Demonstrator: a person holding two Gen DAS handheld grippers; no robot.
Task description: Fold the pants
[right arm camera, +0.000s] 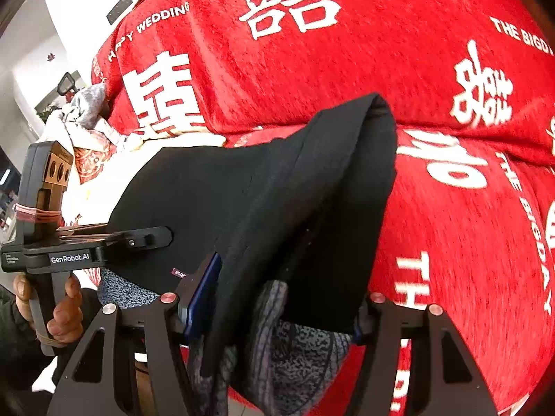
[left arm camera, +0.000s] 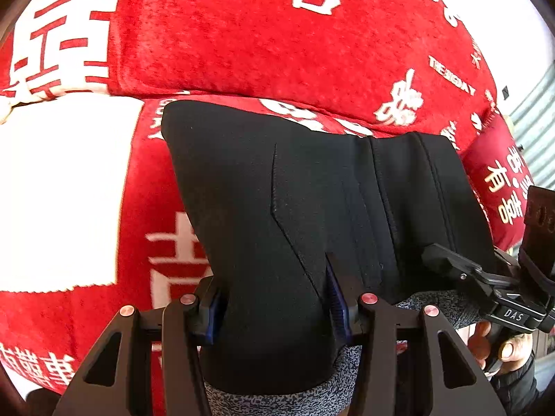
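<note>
Black pants (left arm camera: 312, 190) with a grey speckled lining (left arm camera: 277, 398) hang lifted above a red blanket (left arm camera: 242, 34). My left gripper (left arm camera: 274, 312) is shut on a thick fold of the pants, its blue pads pressing on both sides. In the right wrist view my right gripper (right arm camera: 281, 308) is shut on the bunched pants (right arm camera: 277, 190) too, with the lining (right arm camera: 301, 346) showing below. Each view shows the other gripper at the pants' far side: the right gripper (left arm camera: 447, 260) and the left gripper (right arm camera: 152, 237), each held by a hand.
The red blanket (right arm camera: 451, 225) with white characters covers the bed under and behind the pants. A white patch (left arm camera: 59, 190) lies at the left. A red cushion (left arm camera: 499, 173) is at the right. A pile of light clothes (right arm camera: 83, 114) sits far left.
</note>
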